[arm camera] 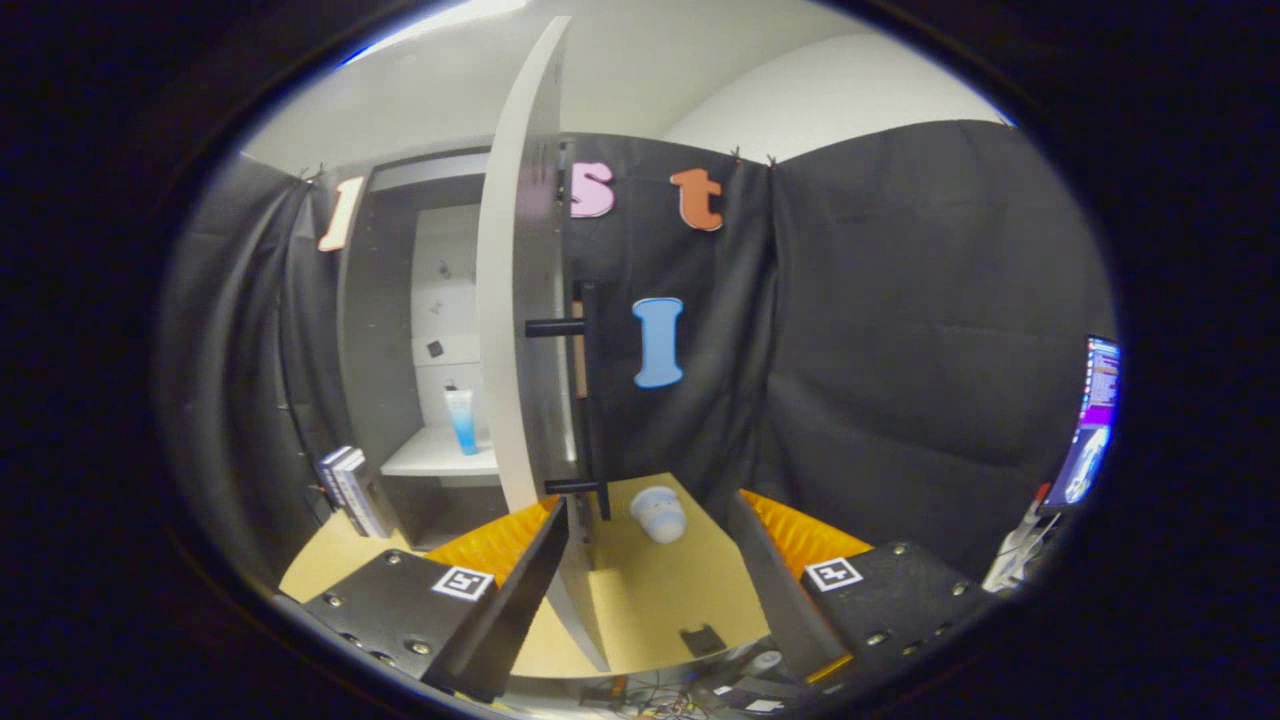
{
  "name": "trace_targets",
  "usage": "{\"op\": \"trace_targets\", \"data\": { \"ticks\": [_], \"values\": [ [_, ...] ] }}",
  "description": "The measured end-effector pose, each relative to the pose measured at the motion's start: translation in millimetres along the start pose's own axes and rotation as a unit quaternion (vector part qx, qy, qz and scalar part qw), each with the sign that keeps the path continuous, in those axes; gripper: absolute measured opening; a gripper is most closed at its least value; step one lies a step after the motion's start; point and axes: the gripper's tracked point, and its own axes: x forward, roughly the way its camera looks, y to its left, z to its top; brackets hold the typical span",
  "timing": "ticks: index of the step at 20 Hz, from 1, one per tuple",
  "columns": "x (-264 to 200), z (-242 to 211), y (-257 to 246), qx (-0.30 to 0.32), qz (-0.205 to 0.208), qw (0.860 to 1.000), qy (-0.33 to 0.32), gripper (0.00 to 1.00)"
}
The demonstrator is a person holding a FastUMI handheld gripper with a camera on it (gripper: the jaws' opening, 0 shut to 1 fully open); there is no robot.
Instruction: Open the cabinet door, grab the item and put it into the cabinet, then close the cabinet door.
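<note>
Standing open, cabinet door [515, 330]; tube [461, 420] shelved inside it; your gripper [655, 590] spread empty beside its edge; closing remains.

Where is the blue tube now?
The blue tube stands upright on the cabinet shelf, left of the open door, beyond the open tongs.

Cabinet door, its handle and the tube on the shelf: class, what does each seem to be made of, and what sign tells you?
Cabinet door: seemingly laminated board, matt pale face, thin flat edge. Handle: probably metal or plastic, a slim black bar on two posts. Tube: likely soft plastic, glossy, white fading to blue. The tongs stand open around the door's edge.
</note>
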Motion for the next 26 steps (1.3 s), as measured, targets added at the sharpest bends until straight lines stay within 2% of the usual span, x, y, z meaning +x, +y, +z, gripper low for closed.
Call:
{"op": "trace_targets", "data": {
  "ticks": [11,20,26],
  "values": [
    [22,-5,110,-0.03,0.106,0.994,0.001,0.98],
    [62,-4,208,-0.016,0.155,0.988,0.0,0.99],
    [108,-9,276,0.002,0.183,0.983,-0.003,1.0]
  ]
}}
